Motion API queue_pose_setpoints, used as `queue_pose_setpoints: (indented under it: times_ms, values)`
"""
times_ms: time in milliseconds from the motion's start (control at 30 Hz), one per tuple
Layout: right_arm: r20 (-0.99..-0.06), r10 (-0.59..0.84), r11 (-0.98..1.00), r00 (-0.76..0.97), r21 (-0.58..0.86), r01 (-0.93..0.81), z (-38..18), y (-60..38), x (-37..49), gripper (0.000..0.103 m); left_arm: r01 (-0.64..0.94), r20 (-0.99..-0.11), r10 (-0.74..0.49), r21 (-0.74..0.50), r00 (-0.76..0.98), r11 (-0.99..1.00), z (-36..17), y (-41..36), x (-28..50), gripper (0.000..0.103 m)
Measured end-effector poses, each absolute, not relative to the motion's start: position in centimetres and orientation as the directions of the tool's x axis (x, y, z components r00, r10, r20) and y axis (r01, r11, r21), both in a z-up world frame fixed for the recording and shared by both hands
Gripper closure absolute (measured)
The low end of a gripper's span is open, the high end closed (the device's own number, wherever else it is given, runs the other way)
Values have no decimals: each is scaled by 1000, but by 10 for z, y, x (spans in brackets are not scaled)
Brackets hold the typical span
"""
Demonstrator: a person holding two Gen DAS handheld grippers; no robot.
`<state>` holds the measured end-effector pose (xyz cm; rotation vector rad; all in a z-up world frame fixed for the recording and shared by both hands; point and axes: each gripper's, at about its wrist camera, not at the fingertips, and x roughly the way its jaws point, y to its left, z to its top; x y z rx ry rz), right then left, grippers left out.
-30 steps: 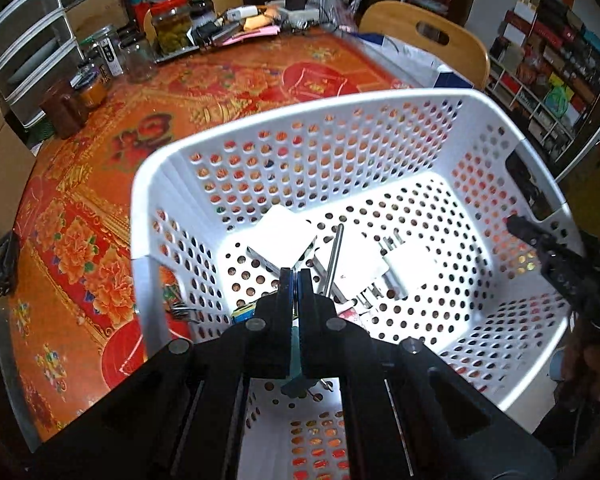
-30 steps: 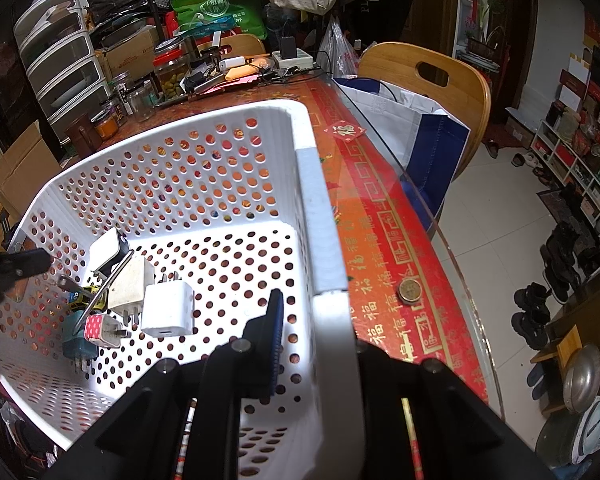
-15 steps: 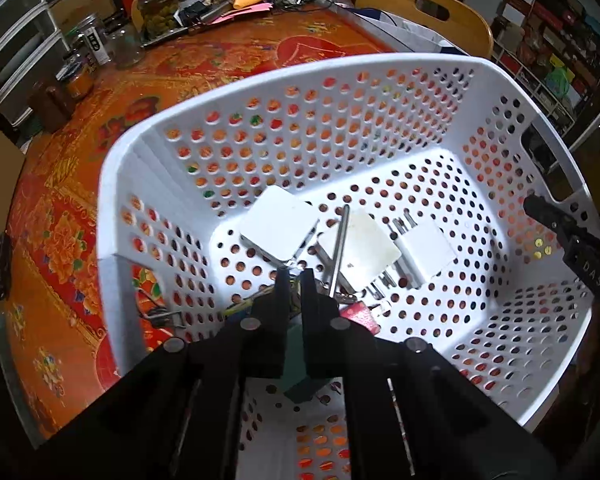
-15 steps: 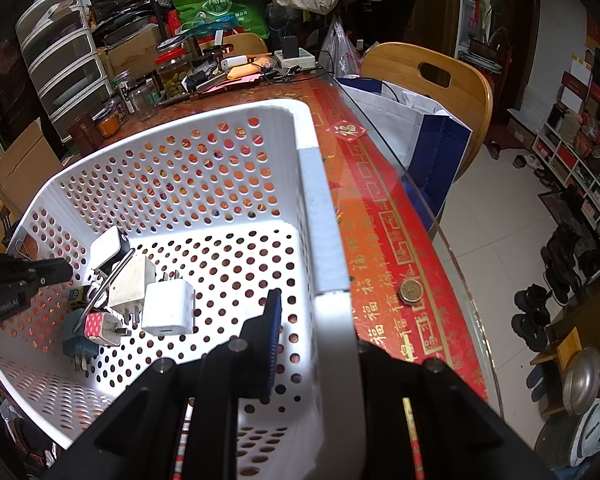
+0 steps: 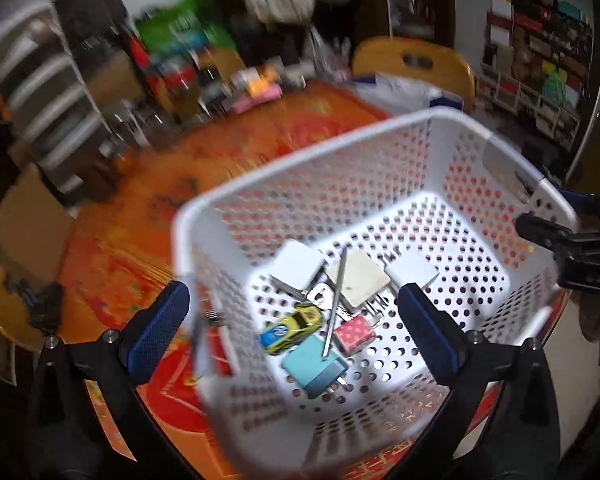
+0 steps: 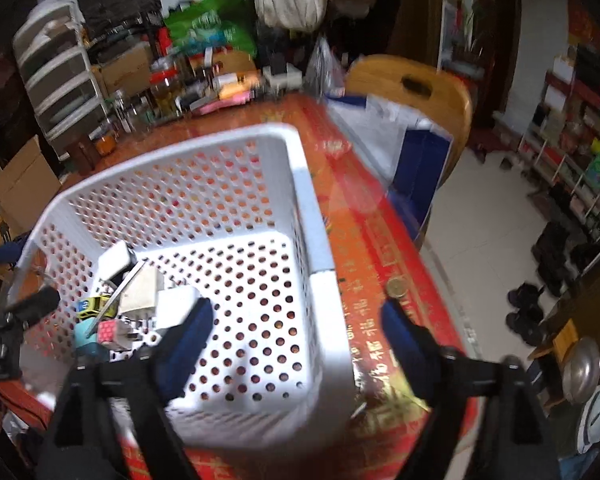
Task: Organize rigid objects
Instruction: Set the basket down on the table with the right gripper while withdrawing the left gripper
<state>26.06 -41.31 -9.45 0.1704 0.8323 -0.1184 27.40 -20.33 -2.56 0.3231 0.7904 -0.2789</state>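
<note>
White perforated plastic basket (image 5: 320, 148) sits on the orange patterned tablecloth (image 5: 148, 216); left gripper (image 5: 292, 332) spread wide, released, straddling its corner; right gripper (image 6: 296, 336) likewise released astride its rim; chargers and a yellow toy car (image 5: 292, 326) lie inside.

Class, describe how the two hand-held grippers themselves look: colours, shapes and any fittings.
Both the left gripper and the right gripper are matte black, angular frames. Their fingers are long, carry textured blue pads, and are fixed with silver bolts. No cables or sleeves show.
</note>
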Motion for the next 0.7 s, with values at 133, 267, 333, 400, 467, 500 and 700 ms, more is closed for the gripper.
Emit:
queue_pose_setpoints:
  times_ms: [133, 267, 333, 400, 467, 500, 700]
  values:
    - [-641, -66, 980, 764, 102, 171, -61, -391, 209, 0, 318, -650, -154, 141, 744, 937, -3, -172, 231, 0]
    - [-565, -97, 985, 819, 60, 159, -40, -352, 158, 0, 291, -579, -197, 74, 791, 954, 11, -133, 177, 0]
    - [-536, -88, 990, 840, 45, 133, -33, -330, 135, 0, 275, -550, -202, 53, 810, 960, 16, -111, 149, 0]
    - [-514, -74, 993, 855, 37, 108, -27, -307, 112, 0, 247, -519, -193, 37, 833, 968, 21, -92, 118, 0]
    - [-495, -71, 996, 866, 13, 89, -25, -283, 88, 0, 221, -496, -176, 32, 850, 975, 23, -77, 92, 0]
    - [-482, -76, 996, 873, -6, 84, -24, -270, 75, 0, 212, -489, -169, 33, 856, 977, 23, -71, 78, 0]
    - [-488, -79, 997, 869, -53, 61, -22, -239, 30, 0, 235, -466, -175, 74, 867, 969, 19, -64, 8, 0]
